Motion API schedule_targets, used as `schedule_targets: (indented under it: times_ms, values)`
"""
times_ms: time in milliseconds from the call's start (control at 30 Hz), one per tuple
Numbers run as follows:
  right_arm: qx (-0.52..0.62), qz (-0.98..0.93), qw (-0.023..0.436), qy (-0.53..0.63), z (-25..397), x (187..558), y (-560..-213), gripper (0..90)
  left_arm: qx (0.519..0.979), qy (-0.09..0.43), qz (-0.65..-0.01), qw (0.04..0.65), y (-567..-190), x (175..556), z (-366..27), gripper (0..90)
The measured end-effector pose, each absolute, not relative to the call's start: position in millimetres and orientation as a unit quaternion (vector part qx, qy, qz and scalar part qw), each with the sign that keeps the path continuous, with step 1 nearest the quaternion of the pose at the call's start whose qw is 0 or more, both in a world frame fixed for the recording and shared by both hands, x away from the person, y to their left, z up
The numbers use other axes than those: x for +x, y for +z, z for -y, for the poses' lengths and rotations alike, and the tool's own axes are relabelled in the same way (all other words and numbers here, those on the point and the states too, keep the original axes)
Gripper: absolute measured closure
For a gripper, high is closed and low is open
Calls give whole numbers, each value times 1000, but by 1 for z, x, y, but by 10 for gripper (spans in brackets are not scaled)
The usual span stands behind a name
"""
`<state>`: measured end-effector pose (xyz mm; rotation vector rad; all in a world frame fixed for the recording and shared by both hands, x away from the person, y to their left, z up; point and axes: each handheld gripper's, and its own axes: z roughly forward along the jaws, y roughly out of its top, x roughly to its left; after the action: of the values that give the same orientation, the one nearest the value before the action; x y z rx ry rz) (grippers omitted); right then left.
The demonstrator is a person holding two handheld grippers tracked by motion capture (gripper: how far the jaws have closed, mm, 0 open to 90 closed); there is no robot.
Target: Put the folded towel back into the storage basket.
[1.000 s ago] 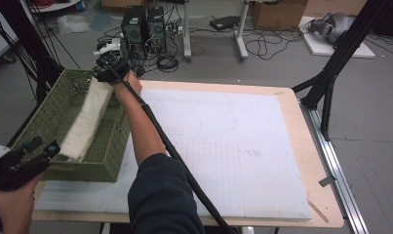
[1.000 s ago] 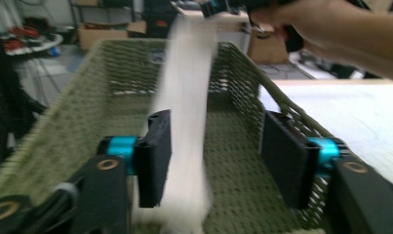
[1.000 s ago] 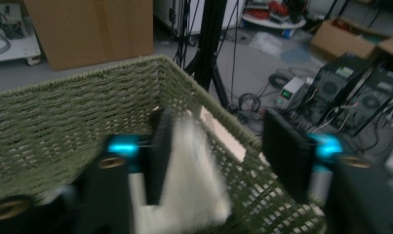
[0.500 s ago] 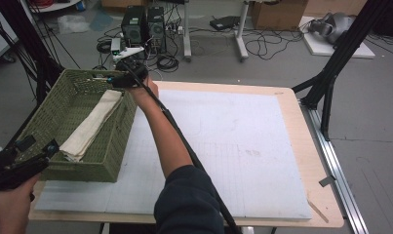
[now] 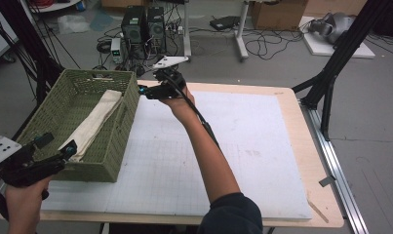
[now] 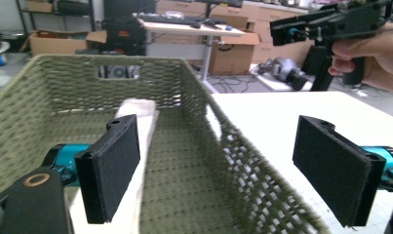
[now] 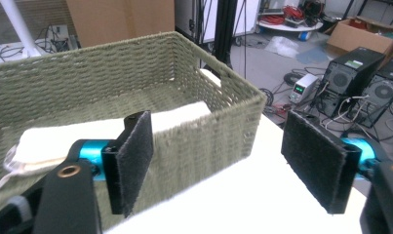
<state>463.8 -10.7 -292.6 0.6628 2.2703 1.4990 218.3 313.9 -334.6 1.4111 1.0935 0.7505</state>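
A green woven basket [image 5: 115,141] stands on the left of the table. A folded cream cloth [image 5: 94,122] lies lengthwise inside it, also seen as the cloth [image 6: 135,109] and the cloth [image 7: 87,134]. My right gripper [image 5: 145,91] is open and empty, held just off the basket's far right corner and pointing at it. My left gripper [image 5: 57,144] is open and empty at the basket's near left corner. In the left gripper view the open jaws frame the basket [image 6: 199,102], with the right gripper [image 6: 282,31] beyond. The right gripper view has its open jaws before the basket [image 7: 111,78].
A white gridded mat [image 5: 233,146] covers the wooden table to the right of the basket. Computer towers [image 5: 143,24] and cables sit on the floor behind. Black frame legs [image 5: 330,78] stand at the table's right side.
The right gripper let go of the cloth, which now lies flat in the basket, and has drawn back to the right past the basket's corner. The left gripper has barely moved.
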Motion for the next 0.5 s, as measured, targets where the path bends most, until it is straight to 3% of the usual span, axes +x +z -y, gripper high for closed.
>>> schedule_targets:
  times_ms: [500]
  values:
    - [250,-779,179,547,92,427,-292,207,632,270,-424,590,-335,232,-276,180]
